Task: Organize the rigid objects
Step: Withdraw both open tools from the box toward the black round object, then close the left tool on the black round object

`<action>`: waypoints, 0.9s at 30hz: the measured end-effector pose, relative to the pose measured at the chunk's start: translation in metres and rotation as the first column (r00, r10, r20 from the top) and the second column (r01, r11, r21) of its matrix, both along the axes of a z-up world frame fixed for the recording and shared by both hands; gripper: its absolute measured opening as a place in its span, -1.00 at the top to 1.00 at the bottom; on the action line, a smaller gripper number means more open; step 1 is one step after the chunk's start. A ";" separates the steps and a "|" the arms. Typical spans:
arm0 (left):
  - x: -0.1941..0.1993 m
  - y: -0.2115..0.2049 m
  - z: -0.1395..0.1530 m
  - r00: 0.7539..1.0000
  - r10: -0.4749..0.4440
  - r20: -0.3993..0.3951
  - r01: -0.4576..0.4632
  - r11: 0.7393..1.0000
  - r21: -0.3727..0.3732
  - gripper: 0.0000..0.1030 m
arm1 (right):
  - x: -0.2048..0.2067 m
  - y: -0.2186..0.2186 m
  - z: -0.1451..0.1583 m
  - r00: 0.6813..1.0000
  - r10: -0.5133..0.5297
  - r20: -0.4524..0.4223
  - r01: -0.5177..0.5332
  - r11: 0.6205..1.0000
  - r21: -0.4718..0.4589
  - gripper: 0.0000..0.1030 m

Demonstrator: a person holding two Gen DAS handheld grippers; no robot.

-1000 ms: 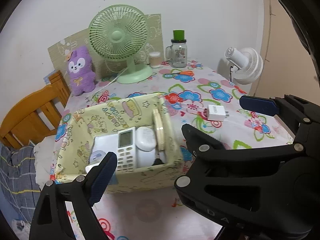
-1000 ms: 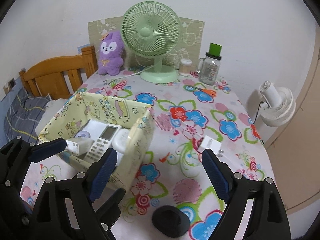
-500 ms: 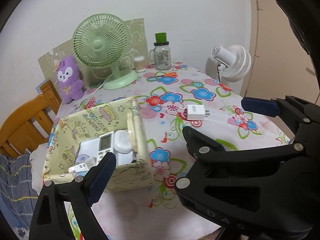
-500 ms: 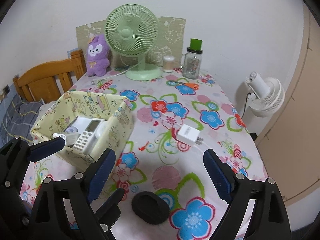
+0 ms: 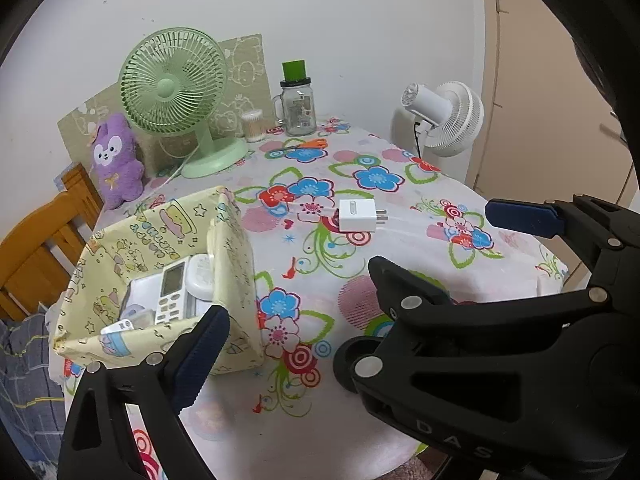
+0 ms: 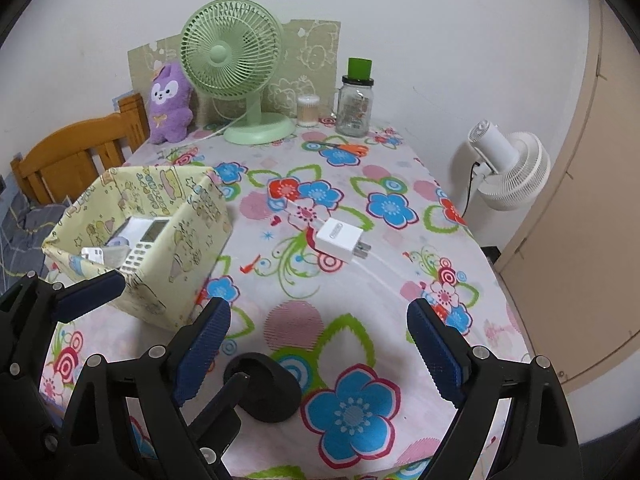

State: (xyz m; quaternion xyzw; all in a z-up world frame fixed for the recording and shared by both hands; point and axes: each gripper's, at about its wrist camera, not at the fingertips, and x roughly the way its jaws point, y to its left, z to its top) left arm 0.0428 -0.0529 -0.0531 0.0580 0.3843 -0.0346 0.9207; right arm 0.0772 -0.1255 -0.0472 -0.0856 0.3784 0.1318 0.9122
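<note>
Open cloth (image 6: 304,324) ahead of you, between box (image 6: 180,256) on your left and table edge on your right. Obstacles: charger (image 6: 340,240) and its cable lying mid-table; black disc (image 6: 268,388) near edge, just beside your right gripper (image 6: 318,356). Far end blocked by fan (image 6: 236,64), jar (image 6: 355,100), plush (image 6: 168,100). Box interior crowded by remote (image 6: 146,246).

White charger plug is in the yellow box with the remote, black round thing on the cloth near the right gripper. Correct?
Not quite. The white charger plug lies out on the floral tablecloth, beside the yellow box, not in it; the right wrist view shows it. The remote is in the box, and the black round thing sits near the right gripper.
</note>
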 end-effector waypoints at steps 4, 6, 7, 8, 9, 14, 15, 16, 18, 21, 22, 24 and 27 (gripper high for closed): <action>0.000 -0.005 -0.008 1.000 -0.004 -0.005 0.004 1.000 0.001 -0.90 | 0.000 -0.005 -0.008 1.000 -0.002 -0.006 0.002 1.000 0.003 -0.78; -0.001 -0.007 -0.013 1.000 -0.006 -0.010 0.006 1.000 -0.005 -0.91 | -0.001 -0.007 -0.012 1.000 -0.004 -0.009 0.004 1.000 0.005 -0.78; -0.001 -0.009 -0.016 1.000 -0.008 -0.012 0.008 1.000 -0.009 -0.91 | -0.001 -0.009 -0.015 1.000 -0.004 -0.012 0.004 1.000 0.005 -0.78; -0.001 -0.010 -0.018 1.000 -0.011 -0.016 0.010 1.000 -0.014 -0.91 | 0.000 -0.011 -0.017 1.000 -0.004 -0.014 0.004 1.000 0.005 -0.78; -0.001 -0.012 -0.021 1.000 -0.014 -0.017 0.013 1.000 -0.019 -0.91 | 0.000 -0.012 -0.020 1.000 -0.005 -0.016 0.005 1.000 0.005 -0.78; -0.001 -0.017 -0.034 0.999 -0.025 -0.033 0.024 0.999 -0.026 -0.92 | -0.001 -0.020 -0.034 1.000 -0.008 -0.023 0.008 1.000 -0.001 -0.78; -0.001 -0.018 -0.038 0.999 -0.028 -0.036 0.027 0.999 -0.028 -0.92 | -0.001 -0.021 -0.037 1.000 -0.009 -0.026 0.009 1.000 -0.002 -0.78; -0.001 -0.018 -0.040 0.999 -0.028 -0.039 0.027 0.999 -0.029 -0.92 | -0.001 -0.022 -0.040 1.000 -0.010 -0.029 0.010 1.000 -0.001 -0.78; 0.000 -0.018 -0.047 0.998 -0.022 -0.051 0.020 0.999 -0.028 -0.93 | -0.002 -0.024 -0.046 0.999 -0.012 -0.033 0.012 1.000 0.000 -0.78; 0.003 -0.018 -0.057 0.998 -0.017 -0.068 0.014 0.999 -0.039 -0.93 | -0.002 -0.027 -0.056 0.999 -0.022 -0.046 0.022 1.000 -0.001 -0.78; 0.003 -0.018 -0.059 0.997 -0.015 -0.071 0.012 0.999 -0.043 -0.93 | -0.001 -0.028 -0.059 0.998 -0.026 -0.053 0.026 1.000 0.000 -0.78; 0.004 -0.018 -0.064 0.997 -0.018 -0.077 0.014 0.999 -0.051 -0.93 | 0.000 -0.030 -0.066 0.997 -0.033 -0.065 0.034 0.999 0.008 -0.78; 0.005 -0.021 -0.070 0.996 -0.027 -0.087 0.023 0.998 -0.053 -0.93 | 0.002 -0.032 -0.073 0.996 -0.035 -0.080 0.036 0.999 0.010 -0.78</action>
